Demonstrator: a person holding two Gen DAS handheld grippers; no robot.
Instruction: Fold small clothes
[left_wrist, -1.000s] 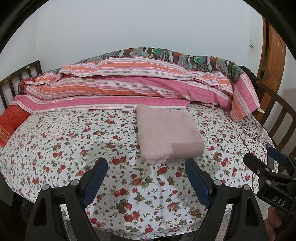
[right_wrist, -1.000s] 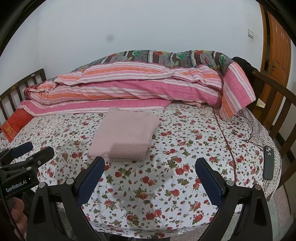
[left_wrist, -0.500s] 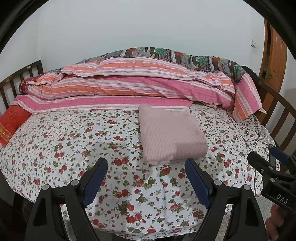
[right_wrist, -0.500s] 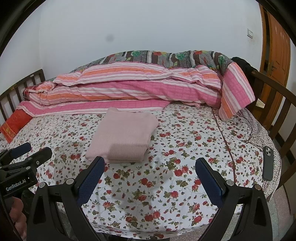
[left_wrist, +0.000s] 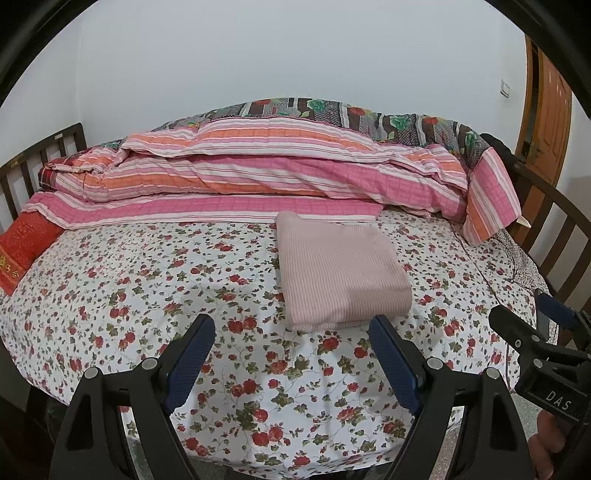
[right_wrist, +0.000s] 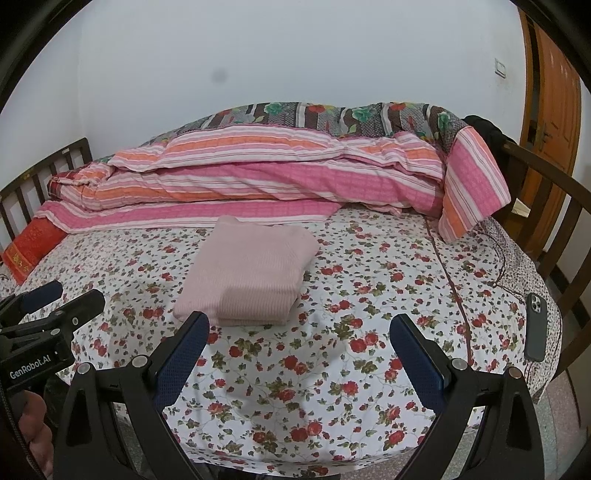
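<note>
A pale pink ribbed garment (left_wrist: 340, 273) lies folded into a neat rectangle on the floral bedsheet (left_wrist: 147, 280); it also shows in the right wrist view (right_wrist: 247, 273). My left gripper (left_wrist: 291, 332) is open and empty, held above the near edge of the bed just short of the garment. My right gripper (right_wrist: 299, 332) is open and empty, to the right of the garment and clear of it. Each gripper shows at the edge of the other's view.
A rolled pink striped quilt (left_wrist: 258, 177) lies along the far side of the bed. A red cushion (left_wrist: 22, 247) sits at the far left. A dark phone (right_wrist: 535, 325) lies at the bed's right edge. Wooden bed rails (right_wrist: 554, 206) stand at both ends.
Both grippers have drawn back slightly from the bed, so the folded garment looks a little farther away. The garment has not moved.
</note>
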